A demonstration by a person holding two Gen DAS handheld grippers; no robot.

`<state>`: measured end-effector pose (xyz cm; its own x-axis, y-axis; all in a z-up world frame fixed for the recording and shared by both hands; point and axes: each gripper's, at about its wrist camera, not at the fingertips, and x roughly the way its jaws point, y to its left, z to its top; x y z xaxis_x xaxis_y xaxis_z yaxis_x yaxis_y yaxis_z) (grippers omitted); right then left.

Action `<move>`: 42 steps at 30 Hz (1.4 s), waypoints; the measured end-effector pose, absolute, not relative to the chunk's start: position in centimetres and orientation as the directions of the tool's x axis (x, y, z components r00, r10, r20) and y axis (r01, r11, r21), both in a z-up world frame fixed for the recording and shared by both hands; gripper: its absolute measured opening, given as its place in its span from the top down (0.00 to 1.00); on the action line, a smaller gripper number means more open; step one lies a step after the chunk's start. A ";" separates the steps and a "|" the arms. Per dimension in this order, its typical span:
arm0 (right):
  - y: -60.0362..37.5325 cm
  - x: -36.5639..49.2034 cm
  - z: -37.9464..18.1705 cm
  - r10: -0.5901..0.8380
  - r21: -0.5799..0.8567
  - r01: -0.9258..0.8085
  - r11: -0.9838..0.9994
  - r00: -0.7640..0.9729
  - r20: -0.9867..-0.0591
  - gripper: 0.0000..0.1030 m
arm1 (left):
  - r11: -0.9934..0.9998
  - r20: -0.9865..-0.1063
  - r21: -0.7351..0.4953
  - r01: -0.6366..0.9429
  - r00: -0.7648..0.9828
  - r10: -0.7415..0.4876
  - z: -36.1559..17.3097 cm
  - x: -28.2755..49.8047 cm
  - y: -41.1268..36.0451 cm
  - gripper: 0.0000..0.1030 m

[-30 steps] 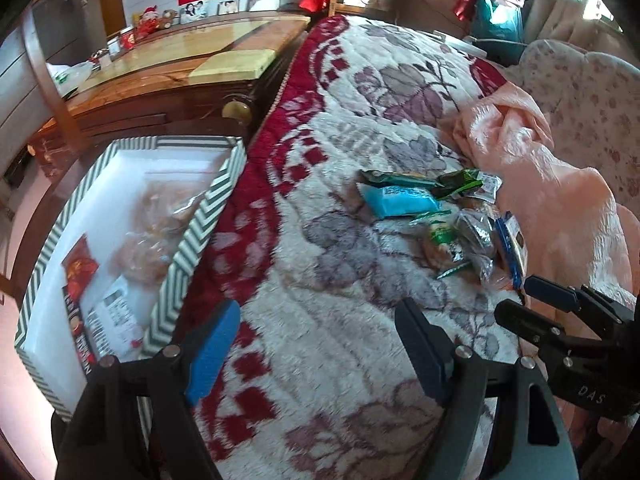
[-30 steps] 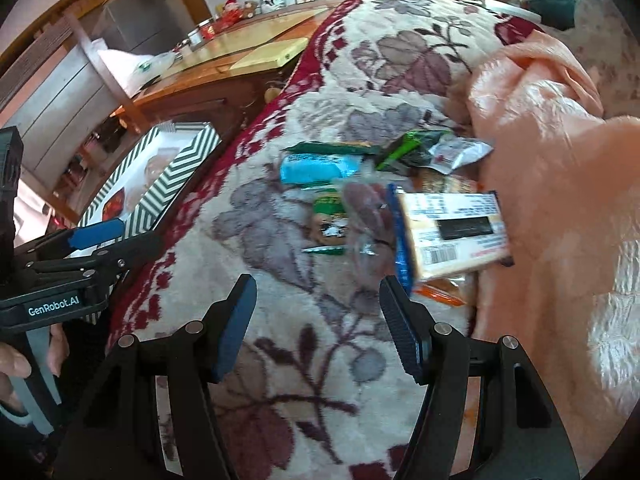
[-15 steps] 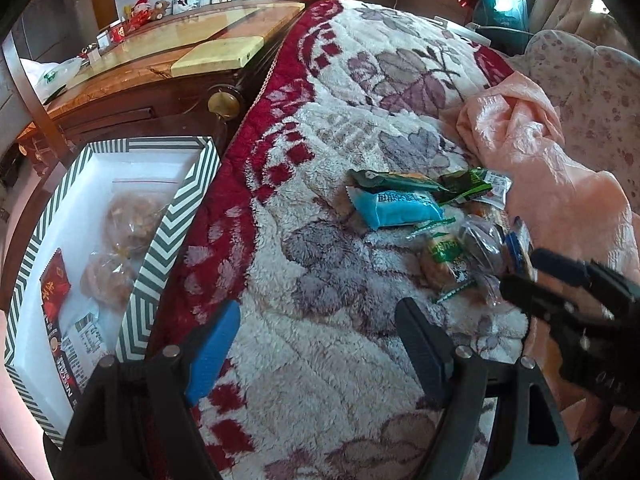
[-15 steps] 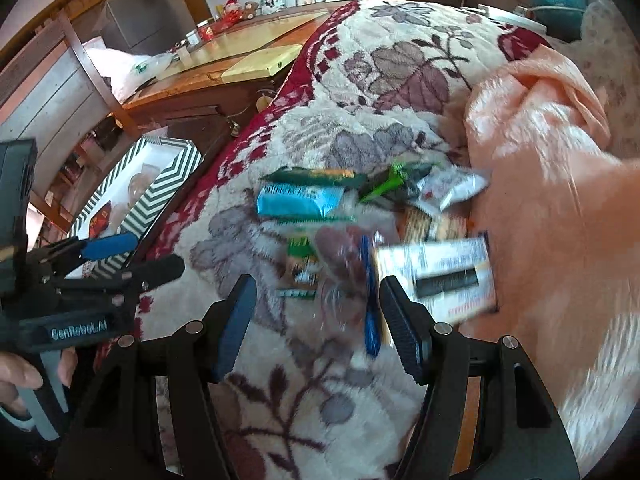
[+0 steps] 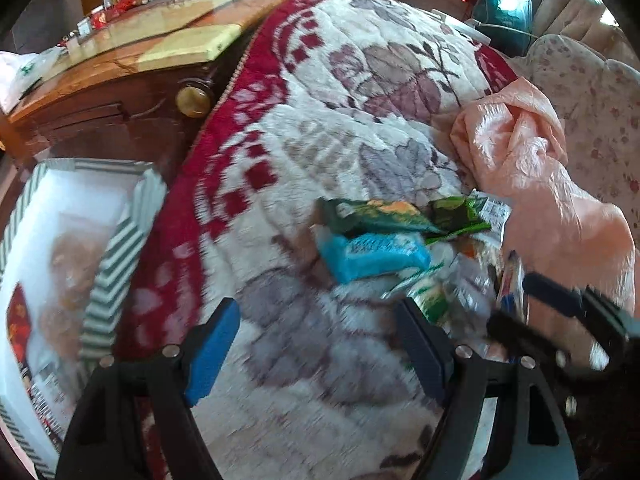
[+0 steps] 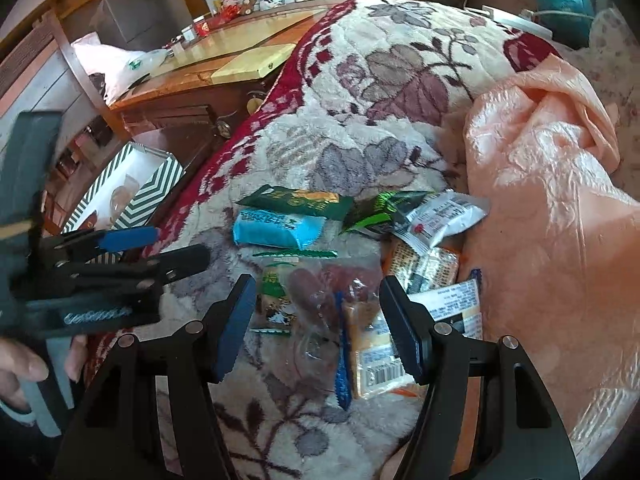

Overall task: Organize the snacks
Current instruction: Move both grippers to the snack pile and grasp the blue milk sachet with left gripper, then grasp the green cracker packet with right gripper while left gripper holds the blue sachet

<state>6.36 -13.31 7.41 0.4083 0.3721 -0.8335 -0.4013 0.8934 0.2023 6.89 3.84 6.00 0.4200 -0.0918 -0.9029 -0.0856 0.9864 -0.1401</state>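
Note:
A pile of snack packets lies on the floral blanket (image 6: pixel 352 128): a light blue packet (image 6: pixel 276 229) (image 5: pixel 374 254), a dark green packet (image 6: pixel 298 202) (image 5: pixel 372 216), a clear bag of brown pieces (image 6: pixel 320 296) and a white barcoded packet (image 6: pixel 380 354). My right gripper (image 6: pixel 320 320) is open and empty, its fingers either side of the clear bag. My left gripper (image 5: pixel 324 350) is open and empty above the blanket, left of the pile. A striped box (image 5: pixel 116 268) with snacks inside sits at left.
A peach cloth (image 6: pixel 552 200) is bunched right of the pile. A wooden cabinet (image 5: pixel 120 92) with a yellow board stands beyond the box. The box also shows in the right wrist view (image 6: pixel 156 192), beside the bed edge.
Both grippers have moved forward toward the pile. The right gripper now straddles the clear bag. The left gripper has swung right, away from the box. Both stay open.

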 end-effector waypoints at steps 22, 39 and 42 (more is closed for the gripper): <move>-16.3 7.1 5.9 0.400 0.267 -0.349 0.898 0.397 -0.826 0.38 | 0.986 -0.921 -0.152 -0.072 0.372 -0.115 2.2 11.5 2.6 0.41; -5.1 12.9 4.9 0.321 0.009 -0.763 0.646 0.261 -0.910 0.36 | 0.978 -0.903 -0.192 -0.084 0.404 -0.143 4.3 2.7 8.0 0.41; -3.8 14.1 3.7 0.294 -0.019 -0.813 0.582 0.232 -0.927 0.34 | 0.972 -0.901 -0.215 -0.091 0.404 -0.161 4.5 2.0 8.7 0.41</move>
